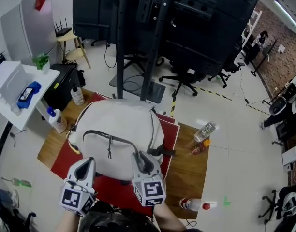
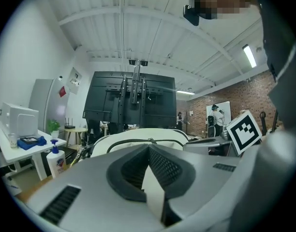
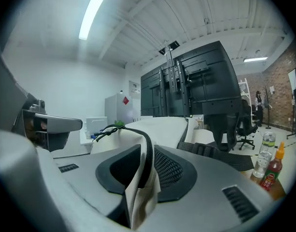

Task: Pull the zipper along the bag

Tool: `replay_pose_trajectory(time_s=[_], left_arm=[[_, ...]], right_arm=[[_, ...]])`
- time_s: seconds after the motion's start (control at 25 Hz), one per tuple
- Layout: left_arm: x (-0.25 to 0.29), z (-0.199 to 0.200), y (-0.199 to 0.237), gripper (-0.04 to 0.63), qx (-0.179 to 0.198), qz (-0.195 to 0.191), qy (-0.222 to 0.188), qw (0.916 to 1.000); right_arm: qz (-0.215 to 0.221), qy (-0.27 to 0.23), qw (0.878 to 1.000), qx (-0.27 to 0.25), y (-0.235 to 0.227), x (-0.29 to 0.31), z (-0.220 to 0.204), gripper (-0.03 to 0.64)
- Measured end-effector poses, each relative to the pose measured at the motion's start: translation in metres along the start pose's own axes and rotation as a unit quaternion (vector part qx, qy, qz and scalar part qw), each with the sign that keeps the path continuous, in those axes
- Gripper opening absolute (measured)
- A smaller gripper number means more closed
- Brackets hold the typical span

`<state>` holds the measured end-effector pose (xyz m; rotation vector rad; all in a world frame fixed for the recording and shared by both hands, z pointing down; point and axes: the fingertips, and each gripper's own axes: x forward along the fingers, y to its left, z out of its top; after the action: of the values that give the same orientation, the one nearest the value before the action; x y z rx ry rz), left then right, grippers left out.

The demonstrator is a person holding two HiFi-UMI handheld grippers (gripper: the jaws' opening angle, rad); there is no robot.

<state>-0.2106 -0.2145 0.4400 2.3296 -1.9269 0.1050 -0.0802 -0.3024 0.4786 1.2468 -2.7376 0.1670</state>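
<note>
Pinching the bag's [image 1: 120, 125] near fabric, the left gripper [image 1: 87, 164] steadies it; the right gripper's [image 1: 142, 161] jaws sit parted around its zipper [image 3: 147, 153].

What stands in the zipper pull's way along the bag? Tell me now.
Nothing lies on the zipper track. The pull hangs mid-arc on the bag; only the right gripper, astride the track's right end, sits in its path.

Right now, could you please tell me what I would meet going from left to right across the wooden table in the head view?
pump bottle → white backpack → clear water bottle
</note>
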Motion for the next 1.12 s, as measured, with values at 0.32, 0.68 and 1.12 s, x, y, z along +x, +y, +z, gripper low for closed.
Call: replay_pose_trajectory(time_s=[0.32, 0.68, 1.12], left_arm=[[0.024, 0.002, 0.020, 0.034, -0.002, -0.074, 0.008, 0.9972], [0.042, 0.001, 0.025, 0.034, 0.003, -0.152, 0.030, 0.9880], [0.055, -0.013, 0.012, 0.034, 0.051, -0.187, 0.019, 0.9808]], right_arm=[[-0.046, 0.061, 0.997, -0.005, 0.014, 0.024, -0.003, 0.176], [-0.122, 0.088, 0.989, 0.001, 0.006, 0.040, -0.007, 0.143], [-0.114, 0.059, 0.991, 0.037, 0.003, 0.033, -0.008, 0.066]])
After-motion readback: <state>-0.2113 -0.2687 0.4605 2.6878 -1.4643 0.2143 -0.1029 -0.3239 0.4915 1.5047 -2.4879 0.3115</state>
